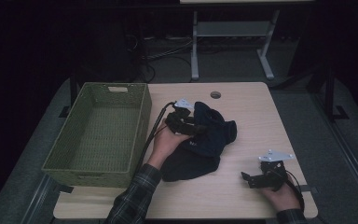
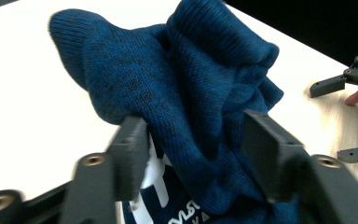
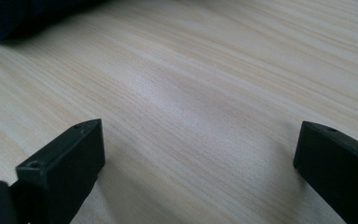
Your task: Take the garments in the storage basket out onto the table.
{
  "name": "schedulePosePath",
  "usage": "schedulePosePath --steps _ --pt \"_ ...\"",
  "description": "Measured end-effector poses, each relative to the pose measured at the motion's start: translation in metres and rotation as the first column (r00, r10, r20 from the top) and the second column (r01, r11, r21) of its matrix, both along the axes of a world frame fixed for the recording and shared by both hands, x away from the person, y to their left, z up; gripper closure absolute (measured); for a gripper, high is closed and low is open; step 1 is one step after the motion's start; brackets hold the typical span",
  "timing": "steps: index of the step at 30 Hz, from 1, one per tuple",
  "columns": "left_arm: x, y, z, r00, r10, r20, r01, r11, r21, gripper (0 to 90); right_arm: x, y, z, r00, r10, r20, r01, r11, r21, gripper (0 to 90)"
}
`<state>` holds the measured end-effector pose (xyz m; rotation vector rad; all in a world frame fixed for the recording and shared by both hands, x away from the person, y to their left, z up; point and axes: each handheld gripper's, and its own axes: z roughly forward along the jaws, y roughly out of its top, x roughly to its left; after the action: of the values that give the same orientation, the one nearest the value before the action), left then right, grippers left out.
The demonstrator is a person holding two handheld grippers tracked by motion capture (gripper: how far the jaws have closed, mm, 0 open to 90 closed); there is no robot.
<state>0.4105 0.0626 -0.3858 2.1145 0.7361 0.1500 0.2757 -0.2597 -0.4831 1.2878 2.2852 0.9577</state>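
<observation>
Lower right of the high view: right gripper (image 1: 248, 179) rests wide open on the pale wooden table (image 1: 251, 116), holding nothing. Centre: left gripper (image 1: 196, 129), jaws parted around a crumpled dark blue knitted garment (image 1: 209, 135), unclamped. Upper left: green woven basket (image 1: 140, 121) empty; I judge stowing remains.

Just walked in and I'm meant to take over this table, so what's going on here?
A person works a claw in each hand at a wooden table. The left claw is at a bunched dark blue knit garment with white lettering; its jaws stand apart with the fabric between them, not visibly pinched. The right claw rests open over bare tabletop, nothing between its jaws. A green woven basket with nothing in it sits left of the garment.
</observation>
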Motion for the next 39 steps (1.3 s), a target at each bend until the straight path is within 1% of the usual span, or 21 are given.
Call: schedulePosePath --steps 2,3,6,8,10,13,17,18,20,23,24,26,29,30,31,32,33,34,36,37,39 --pt "-0.003 0.001 0.002 0.9999 0.004 0.009 -0.004 1.0 0.002 35.6 0.0 0.0 0.0 1.0 0.0 0.0 0.0 1.0 0.0 1.6" --pt "-0.009 0.004 0.007 0.9996 -0.003 0.027 0.003 1.0 0.006 35.0 0.0 0.0 0.0 1.0 0.0 -0.001 0.0 1.0 0.0 1.6" --pt "-0.017 0.007 0.012 0.9987 -0.026 0.043 0.025 0.9996 0.013 34.8 0.0 0.0 0.0 1.0 0.0 0.0 0.0 1.0 0.0 1.6" --pt "-0.023 0.009 0.012 0.9983 -0.044 0.039 0.043 0.9988 0.022 34.8 0.0 0.0 0.0 1.0 0.0 -0.001 0.0 1.0 0.0 1.6" --pt "-0.025 0.009 0.012 0.9982 -0.047 0.038 0.046 0.9987 0.022 34.8 0.0 0.0 0.0 1.0 0.0 -0.001 0.0 1.0 0.0 1.6" --pt "-0.033 0.01 0.005 0.9975 -0.069 0.017 0.069 0.9975 0.016 34.9 0.0 0.0 0.0 1.0 0.0 0.0 0.0 1.0 0.0 1.6" --pt "-0.043 0.005 -0.008 0.995 -0.1 0.005 0.1 0.9947 0.025 34.9 0.0 0.0 0.0 1.0 0.0 0.0 0.0 1.0 0.0 1.6" --pt "-0.043 0.005 -0.008 0.995 -0.1 0.005 0.1 0.9947 0.025 34.8 0.0 0.0 0.0 1.0 0.0 0.0 0.0 1.0 0.0 1.6" --pt "-0.048 0.001 -0.015 0.9925 -0.122 -0.003 0.122 0.9922 0.026 33.1 0.0 0.0 0.0 1.0 0.0 0.0 0.0 1.0 0.0 1.6" --pt "-0.051 -0.004 -0.02 0.992 -0.126 -0.007 0.127 0.9912 0.038 26.7 0.0 0.0 0.0 1.0 0.0 -0.001 0.0 1.0 0.0 1.6" --pt "-0.053 -0.007 -0.024 0.9911 -0.133 -0.001 0.133 0.9895 0.056 24.9 0.0 0.0 0.0 1.0 -0.001 -0.002 0.001 1.0 0.001 1.6" --pt "-0.054 -0.009 -0.026 0.9908 -0.135 0.002 0.135 0.9891 0.06 21.9 0.0 0.0 0.0 1.0 0.0 0.001 0.0 1.0 -0.001 1.6" --pt "-0.055 -0.014 -0.033 0.9905 -0.138 0.003 0.137 0.9871 0.083 21.9 0.0 0.0 0.0 1.0 0.0 0.001 0.0 1.0 -0.001 1.6" --pt "-0.055 -0.014 -0.033 0.9905 -0.138 0.003 0.137 0.9871 0.083 24.7 0.0 0.0 0.0 1.0 0.0 0.001 0.0 1.0 -0.001 1.6" --pt "-0.055 -0.015 -0.035 0.9885 -0.151 0.006 0.15 0.9855 0.079 33.7 0.0 0.0 0.0 1.0 0.0 0.001 0.0 1.0 -0.001 1.6" --pt "-0.055 -0.015 -0.035 0.9885 -0.151 0.006 0.15 0.9855 0.079 38.9 0.0 0.0 0.0 1.0 0.0 0.001 0.0 1.0 -0.001 1.6" --pt "-0.054 -0.015 -0.035 0.9884 -0.152 0.008 0.151 0.986 0.071 38.9 0.0 0.0 0.0 1.0 0.0 0.001 0.0 1.0 -0.001 1.6" --pt "-0.054 -0.015 -0.035 0.9872 -0.16 0.003 0.159 0.9853 0.062 55.6 0.0 0.0 0.0 1.0 0.0 0.001 0.0 1.0 -0.001 1.6" --pt "-0.053 -0.016 -0.034 0.9863 -0.165 -0.003 0.165 0.9847 0.056 65.7 0.0 0.0 0.0 1.0 0.0 0.001 0.0 1.0 -0.001 1.6" --pt "-0.053 -0.015 -0.034 0.9858 -0.168 -0.005 0.168 0.9849 0.044 70.7 0.0 0.0 0.0 1.0 0.0 0.001 0.0 1.0 -0.001 1.6" --pt "-0.053 -0.016 -0.031 0.9864 -0.164 -0.004 0.164 0.9862 0.018 74.9 0.0 0.0 0.0 1.0 0.001 0.001 -0.001 1.0 -0.001 1.6"
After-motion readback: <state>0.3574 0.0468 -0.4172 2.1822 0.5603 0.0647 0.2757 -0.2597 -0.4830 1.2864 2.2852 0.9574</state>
